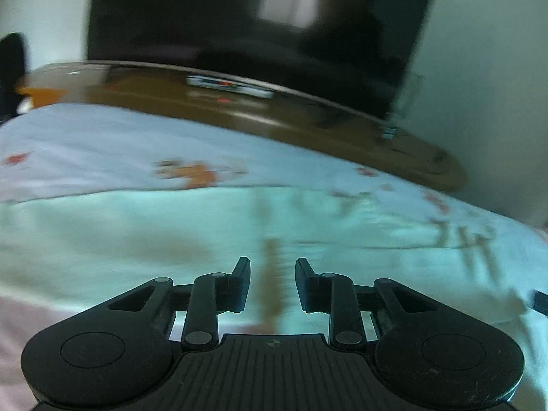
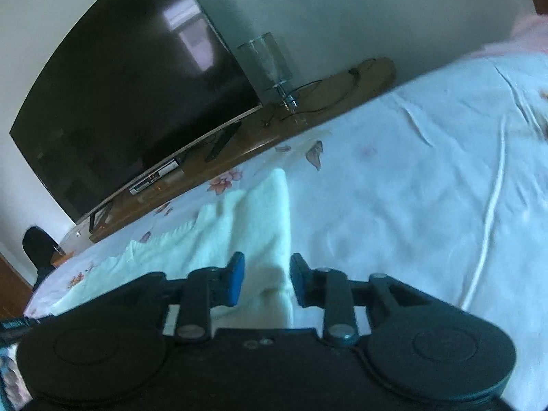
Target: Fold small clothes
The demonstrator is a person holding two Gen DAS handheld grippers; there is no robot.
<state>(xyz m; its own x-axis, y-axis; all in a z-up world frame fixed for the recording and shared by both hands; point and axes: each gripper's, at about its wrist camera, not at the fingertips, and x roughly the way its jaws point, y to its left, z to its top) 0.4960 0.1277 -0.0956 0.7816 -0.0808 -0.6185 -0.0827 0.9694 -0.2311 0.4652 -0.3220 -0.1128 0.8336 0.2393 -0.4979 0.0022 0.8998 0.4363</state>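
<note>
Left hand-held gripper (image 1: 272, 282): released, its two fingers set apart with nothing between them; it hangs low over the pale green garment (image 1: 171, 239), near the middle of its spread.
Right hand-held gripper (image 2: 267, 279): also released, blue pads (image 2: 236, 279) apart; a raised fold of the same garment (image 2: 260, 226) sits in the gap, though whether the pads touch the cloth I cannot tell.
Garment: lies on the bed sheet (image 2: 394, 188), towards the bed's far edge, partly flat, with a ridge running away from the right tool.
Step in hand, as I judge it: taking hold of an edge to begin a fold.
How to do it well: close the right pads squarely on the ridge, not on the sheet beneath; pinch one layer group only; let the left tool take a matching point so that the fold comes over evenly.
Risk: the left view is smeared by motion, so slow down before pinching.
Beyond the bed: a wooden stand (image 2: 308, 102) with a dark television (image 2: 130, 102) and a glass (image 2: 267, 61).
</note>
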